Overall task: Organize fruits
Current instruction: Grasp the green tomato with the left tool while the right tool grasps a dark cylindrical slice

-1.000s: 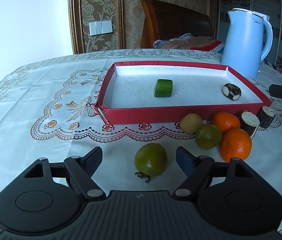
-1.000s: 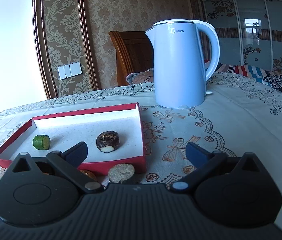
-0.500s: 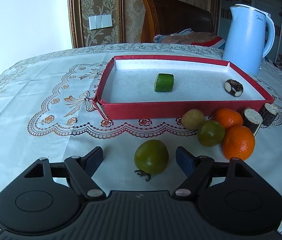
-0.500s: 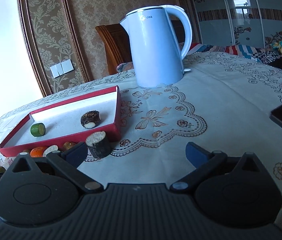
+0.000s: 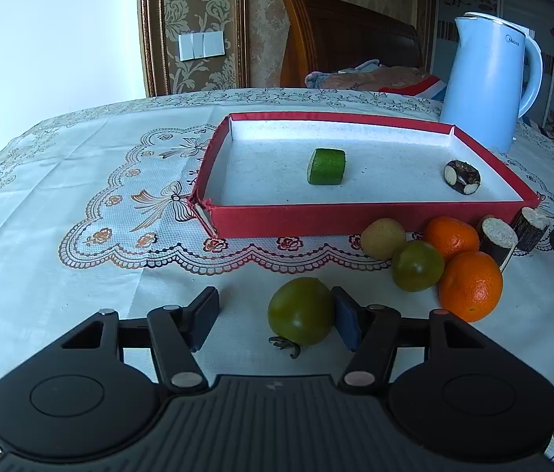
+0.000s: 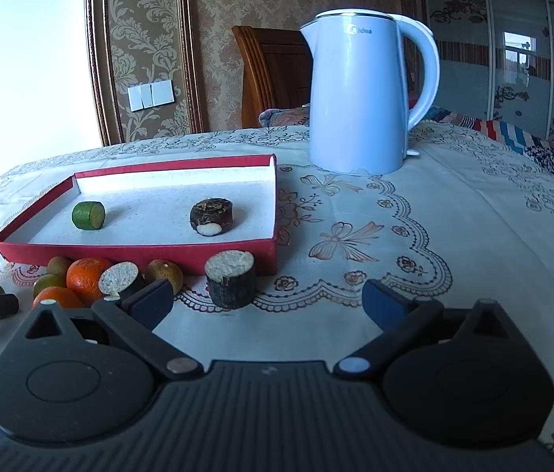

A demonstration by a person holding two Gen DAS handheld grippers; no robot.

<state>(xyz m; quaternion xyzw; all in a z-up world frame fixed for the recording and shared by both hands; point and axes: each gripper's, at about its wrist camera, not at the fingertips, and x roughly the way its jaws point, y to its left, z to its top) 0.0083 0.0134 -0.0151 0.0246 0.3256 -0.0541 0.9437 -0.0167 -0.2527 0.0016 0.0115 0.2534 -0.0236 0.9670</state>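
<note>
Fingers of the left gripper (image 5: 273,320) stand apart around a round green tomato (image 5: 301,310) — its right pad touching the skin, the left pad clear. Beyond it lies the shallow red cardboard tray (image 5: 355,218). Ahead of the right gripper's (image 6: 267,299) wide-apart fingers stands a brown bark-sided cylinder (image 6: 230,278) — near the left fingertip.

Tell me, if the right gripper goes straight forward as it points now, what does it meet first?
Probably nothing soon: ahead of the right gripper lies bare embroidered tablecloth. The dark cylindrical cut piece stands slightly left, the red cardboard tray beyond.
</note>
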